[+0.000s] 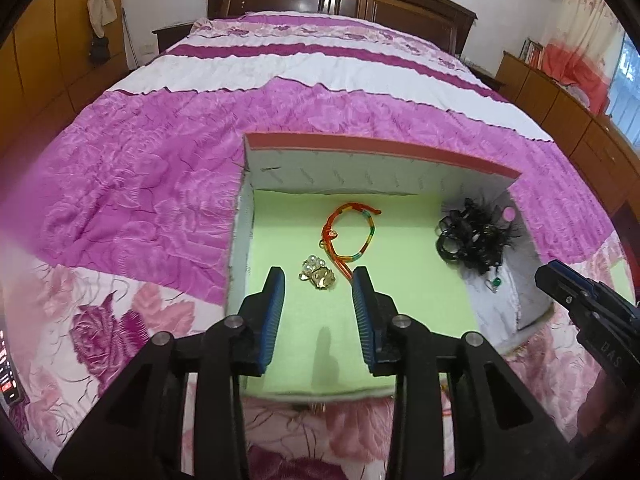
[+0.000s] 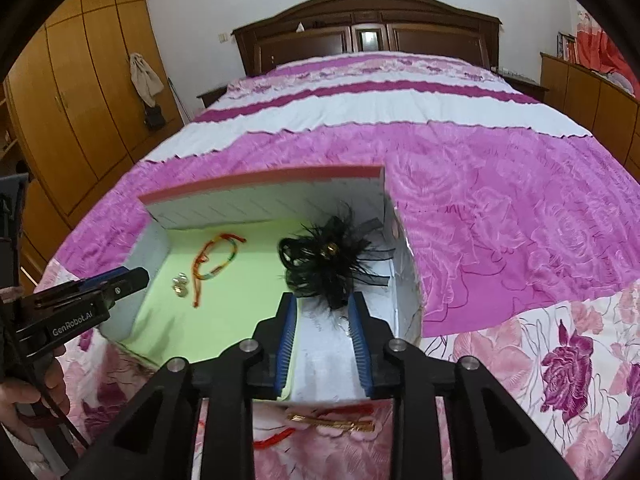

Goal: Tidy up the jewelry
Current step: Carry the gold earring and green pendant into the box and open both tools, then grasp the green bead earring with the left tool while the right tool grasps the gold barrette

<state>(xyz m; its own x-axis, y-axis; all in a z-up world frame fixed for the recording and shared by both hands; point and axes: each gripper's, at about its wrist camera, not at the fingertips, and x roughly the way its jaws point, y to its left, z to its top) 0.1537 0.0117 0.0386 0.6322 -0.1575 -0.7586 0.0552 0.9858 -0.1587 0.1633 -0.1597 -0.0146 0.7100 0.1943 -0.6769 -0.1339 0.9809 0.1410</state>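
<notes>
An open box [image 1: 372, 150] with a red rim and green floor lies on the bed. Inside lie a colourful cord bracelet [image 1: 352, 232], a gold and pearl piece [image 1: 318, 276] and a black feathered hair piece [image 1: 474, 240]. My left gripper [image 1: 319, 280] is open, its fingers either side of the gold piece, above it. My right gripper [image 2: 322, 304] is open just in front of the black feather piece [image 2: 326, 260], holding nothing. A gold clip [image 2: 334, 422] and a red cord [image 2: 276, 438] lie on the bedspread in front of the box [image 2: 264, 182].
The pink floral bedspread [image 1: 140, 184] surrounds the box. A dark headboard [image 2: 368, 32] stands at the far end. Wooden wardrobes [image 2: 80, 92] line the left, a low cabinet [image 2: 592, 96] the right.
</notes>
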